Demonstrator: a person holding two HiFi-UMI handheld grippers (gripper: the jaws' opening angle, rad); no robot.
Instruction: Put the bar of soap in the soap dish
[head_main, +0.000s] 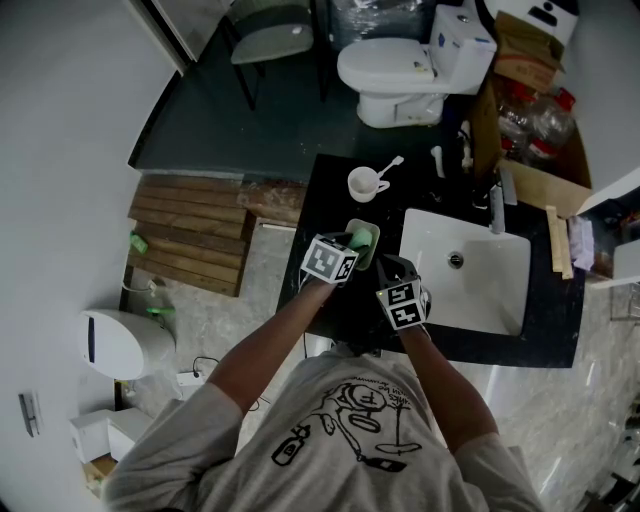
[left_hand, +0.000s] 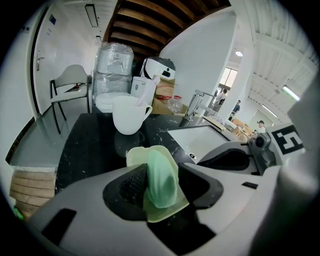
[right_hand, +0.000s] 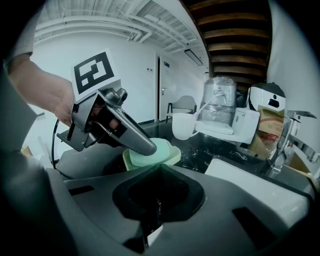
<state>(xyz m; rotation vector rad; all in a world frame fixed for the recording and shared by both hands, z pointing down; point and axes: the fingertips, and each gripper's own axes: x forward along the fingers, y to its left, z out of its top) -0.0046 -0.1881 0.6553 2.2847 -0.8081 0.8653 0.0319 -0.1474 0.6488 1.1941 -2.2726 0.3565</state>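
A pale green bar of soap (left_hand: 161, 180) stands on edge in the light yellow-green soap dish (left_hand: 134, 155) on the black counter. My left gripper (left_hand: 160, 189) straddles it, open: the soap leans against the ribbed left pad (left_hand: 131, 184) and a thin gap shows at the right pad. From the right gripper view, the left gripper's fingers (right_hand: 135, 139) lie over the soap (right_hand: 145, 160) in the dish (right_hand: 171, 154). In the head view the dish (head_main: 368, 236) is just left of the sink. My right gripper (right_hand: 157, 200) waits shut and empty just short of the dish, beside the left gripper (head_main: 352, 246).
A white cup (head_main: 366, 184) with a spoon stands behind the dish. The white sink (head_main: 480, 290) and its faucet (head_main: 497, 205) fill the counter's right. A toilet (head_main: 400, 65) sits beyond the counter, and a wooden mat (head_main: 195, 232) lies on the floor at left.
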